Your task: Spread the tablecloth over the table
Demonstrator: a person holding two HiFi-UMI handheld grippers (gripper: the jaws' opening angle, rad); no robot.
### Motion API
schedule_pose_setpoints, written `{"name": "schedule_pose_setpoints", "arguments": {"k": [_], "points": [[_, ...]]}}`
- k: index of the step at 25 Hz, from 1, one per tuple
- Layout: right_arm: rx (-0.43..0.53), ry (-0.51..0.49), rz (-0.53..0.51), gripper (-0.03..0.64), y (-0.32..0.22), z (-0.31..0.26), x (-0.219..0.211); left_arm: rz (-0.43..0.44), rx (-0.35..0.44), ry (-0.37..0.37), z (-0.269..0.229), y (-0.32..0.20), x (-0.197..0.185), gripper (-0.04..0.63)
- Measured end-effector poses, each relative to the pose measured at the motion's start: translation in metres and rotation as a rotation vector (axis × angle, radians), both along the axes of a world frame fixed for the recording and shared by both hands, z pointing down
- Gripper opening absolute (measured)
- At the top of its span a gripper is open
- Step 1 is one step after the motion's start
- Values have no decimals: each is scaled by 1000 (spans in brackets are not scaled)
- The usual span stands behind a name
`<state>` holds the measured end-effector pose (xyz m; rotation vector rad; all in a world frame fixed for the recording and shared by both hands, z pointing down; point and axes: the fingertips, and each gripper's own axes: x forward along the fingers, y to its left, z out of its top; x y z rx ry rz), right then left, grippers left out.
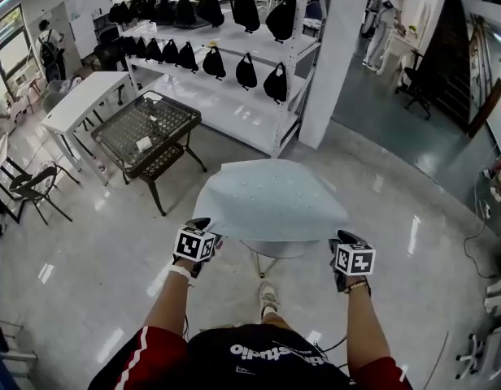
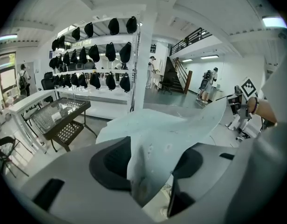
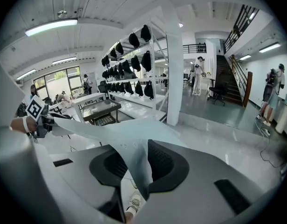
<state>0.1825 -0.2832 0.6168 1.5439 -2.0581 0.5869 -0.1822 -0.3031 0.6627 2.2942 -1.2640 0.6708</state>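
A pale blue-grey tablecloth (image 1: 271, 197) lies spread over a small round table (image 1: 271, 250) right in front of me. My left gripper (image 1: 203, 227) is at the cloth's near left corner and my right gripper (image 1: 341, 239) at its near right corner. In the left gripper view the corner of the cloth (image 2: 171, 134) hangs loose between the jaws of the left gripper (image 2: 150, 171), with a gap beside it. In the right gripper view a narrow fold of the cloth (image 3: 129, 139) runs between the parted jaws of the right gripper (image 3: 139, 171). Neither pair of pads presses on it.
A black mesh-top table (image 1: 145, 128) stands to the far left, with a white table (image 1: 84, 100) and a black chair (image 1: 35, 187) beyond. White shelves with black bags (image 1: 226, 63) and a white pillar (image 1: 336, 63) stand behind. My shoe (image 1: 268, 299) is under the near edge.
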Motion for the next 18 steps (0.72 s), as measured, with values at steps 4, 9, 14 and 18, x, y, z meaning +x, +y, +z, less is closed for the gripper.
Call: {"name": "schedule_pose_setpoints", "arguments": {"k": [4, 9, 14, 18], "points": [[3, -9, 23, 120, 3, 0, -6, 29, -15, -11, 4, 22, -7, 227], [-1, -24, 84, 87, -2, 5, -2, 58, -35, 3, 3, 39, -16, 241], [-18, -33, 136, 87, -7, 14, 3, 46, -30, 26, -6, 58, -33, 247], [-24, -20, 153, 90, -10, 17, 8, 23, -21, 41, -10, 68, -44, 247]]}}
